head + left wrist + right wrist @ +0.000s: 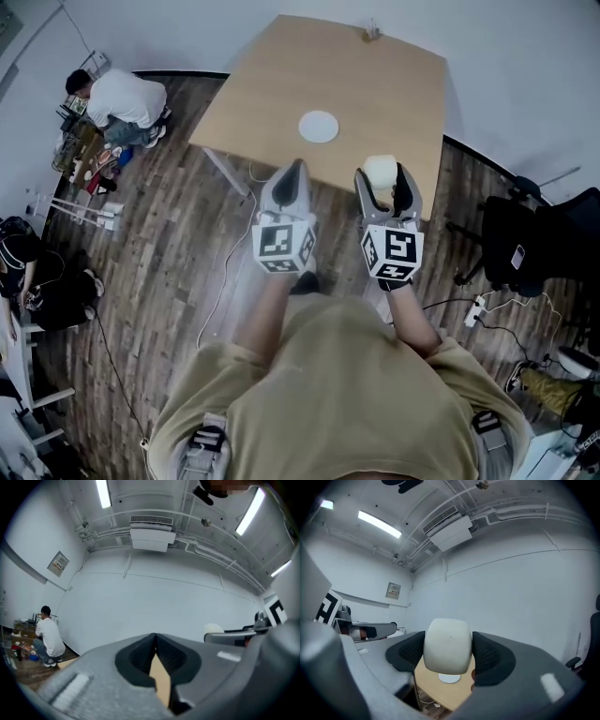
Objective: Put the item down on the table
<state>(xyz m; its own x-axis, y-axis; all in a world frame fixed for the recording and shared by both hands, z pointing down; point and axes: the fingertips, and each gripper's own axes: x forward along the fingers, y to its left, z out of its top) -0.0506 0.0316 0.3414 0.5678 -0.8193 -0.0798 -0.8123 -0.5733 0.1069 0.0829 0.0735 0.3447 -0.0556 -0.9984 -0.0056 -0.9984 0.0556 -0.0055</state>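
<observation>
Item [447,651]: pale cream block with rounded sides, one piece, smooth surface. It is pinched between the two fingers of the right gripper [384,184], which press on its left and right flanks. Its top and bottom stand clear of the fingers. It is held in the air and rests on nothing.

Right gripper fingers: closed onto the item at its full width, grip square, no tilt apparent.

Left gripper [156,641]: fingers closed tip to tip with nothing between them; a sliver of counter shows through the wedge behind the tips. It is carried level with the right gripper, just to its left.

Counter [281,84]: light wood, below and beyond the right fingertips. It bears a white disc [319,126], which sits directly under the item when seen along the fingers. A small object [372,33] at the far edge is too small to identify.

Surroundings: a person [122,98] crouches on the floor well to the left of the left fingers. A dark chair [525,234] stands off to the right of the right fingers.

Step in hand, by judgement: the carry toward the counter; set-down not yet begun. The next move calls for lowering the right fingers until the item's underside meets bare counter, probably beside the disc. The fingers then part and lift straight off, so the rounded block neither rolls nor tips.
</observation>
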